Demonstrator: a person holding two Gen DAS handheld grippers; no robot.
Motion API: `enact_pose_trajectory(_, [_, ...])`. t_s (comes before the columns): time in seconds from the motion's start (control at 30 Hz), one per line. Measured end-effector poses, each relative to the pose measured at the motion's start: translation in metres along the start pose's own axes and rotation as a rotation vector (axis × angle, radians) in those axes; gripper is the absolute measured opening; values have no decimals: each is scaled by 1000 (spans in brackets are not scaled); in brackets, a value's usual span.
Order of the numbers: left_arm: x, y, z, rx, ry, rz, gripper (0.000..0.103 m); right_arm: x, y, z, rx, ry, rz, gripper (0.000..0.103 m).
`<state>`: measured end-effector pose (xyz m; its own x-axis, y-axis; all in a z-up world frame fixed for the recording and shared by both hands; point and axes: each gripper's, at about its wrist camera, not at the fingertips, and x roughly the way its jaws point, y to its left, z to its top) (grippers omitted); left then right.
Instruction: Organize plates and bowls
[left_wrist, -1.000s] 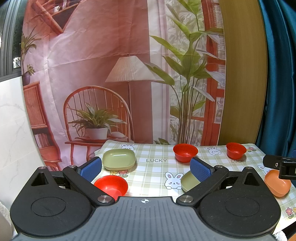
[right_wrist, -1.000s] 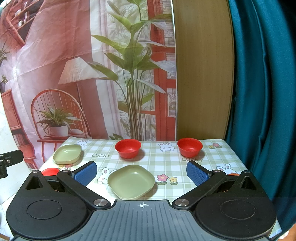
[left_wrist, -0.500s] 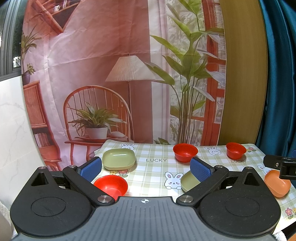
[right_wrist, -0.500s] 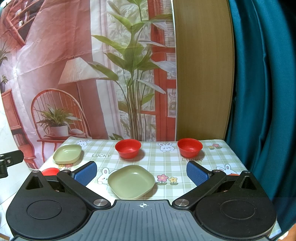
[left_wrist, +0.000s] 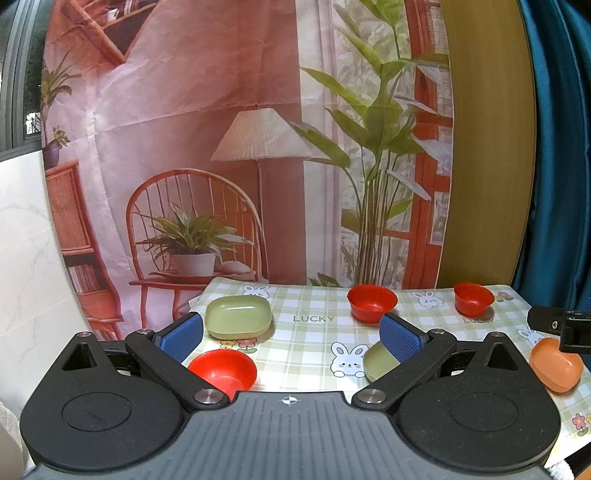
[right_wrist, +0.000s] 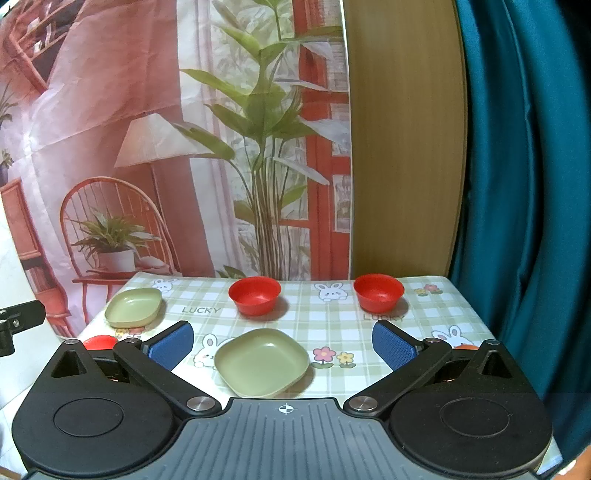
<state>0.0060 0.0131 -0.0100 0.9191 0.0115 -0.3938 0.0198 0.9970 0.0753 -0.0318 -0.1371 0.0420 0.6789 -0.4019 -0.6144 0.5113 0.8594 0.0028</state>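
Nothing has moved since a second ago: left gripper (left_wrist: 291, 334) and right gripper (right_wrist: 282, 341) both hover spread apart and empty above the table (right_wrist: 332, 332), so organizing has not started.

change: none visible | left gripper (left_wrist: 291, 334) – right gripper (right_wrist: 282, 343) – unmoved

Near green plate (left_wrist: 378, 363): in the left wrist view, right half hidden behind the left gripper's right finger (left_wrist: 400, 338). Near red bowl (right_wrist: 99, 341): in the right wrist view, only a sliver shows above the gripper body, left of the near green plate. Orange bowl (right_wrist: 466, 346): right of that plate, only a sliver; in the left wrist view, partly covered by a black gripper tip (left_wrist: 561, 325).
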Motion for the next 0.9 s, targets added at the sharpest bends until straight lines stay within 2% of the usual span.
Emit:
enact_pose_trajectory(0.13, [13,3,3,9,21,18,103,9,-1,0,10,8,9,103])
enact_pose_trajectory(0.3, [38,23,16,4,51,46,103,45,6,3,15,40,17,103])
enact_pose_trajectory(0.47, [70,66,40,-16,62,122,103,83,20,16,11,57,16,103])
enact_pose_trajectory(0.67, [117,123,59,-53,124,188,102,127,48,29,-21,41,81,103])
enact_pose_trajectory(0.83, [159,157,67,-59,154,197,99,169,76,38,-58,38,128,100])
enact_pose_trajectory(0.9, [176,164,67,-51,158,193,96,186,87,40,-59,39,149,95])
